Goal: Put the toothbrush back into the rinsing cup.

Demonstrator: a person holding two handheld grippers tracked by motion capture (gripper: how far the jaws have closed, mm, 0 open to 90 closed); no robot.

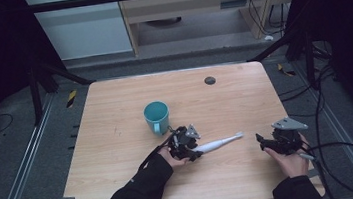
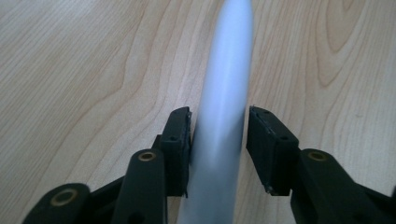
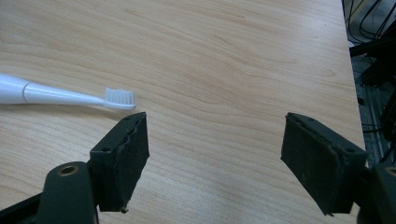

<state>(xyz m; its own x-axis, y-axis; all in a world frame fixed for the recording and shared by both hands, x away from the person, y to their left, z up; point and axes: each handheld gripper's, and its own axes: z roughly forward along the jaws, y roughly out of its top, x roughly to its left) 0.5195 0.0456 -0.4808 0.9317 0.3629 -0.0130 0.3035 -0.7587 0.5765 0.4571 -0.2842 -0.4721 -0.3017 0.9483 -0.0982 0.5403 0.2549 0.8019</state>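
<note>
Left tool (image 1: 190, 146) sits over the thick handle end of the toothbrush (image 1: 218, 144). Handle runs straight out between its jaws; brush head points away from it, twd the right tool (image 1: 271, 143). Toothbrush lies flat on the worktop (image 1: 124, 186).

Left gripper view: handle (image 2: 222, 126) is between the pads. Near-side pad (image 2: 180, 140) looks to touch it; other pad (image 2: 266, 144) shows a thin gap. So jaws are close around the handle, not yet a firm pinch as far as I can tell. Handle is blurred, so contact is hard to read.

Right tool: jaws spread wide, nothing between them. It hovers just short of the bristles (image 3: 120, 97), which lie just ahead of one of its pads.

Cup (image 1: 157, 117) stands upright just behind the left tool, handle twd it. Judged destination, not certain.

Step in hand, my read: get a secure grip on the handle w/ left tool.
- Close evenly till both pads bear; handle is round and smooth, may roll or squirt fwd.
- Keep handle centred on pads, not at tips.
- Grip is at the far end, so the head will droop on lift; raise slow.
- Right tool can steady the neck if it swings.
- Mind the cup on the lift; it's close.
</note>
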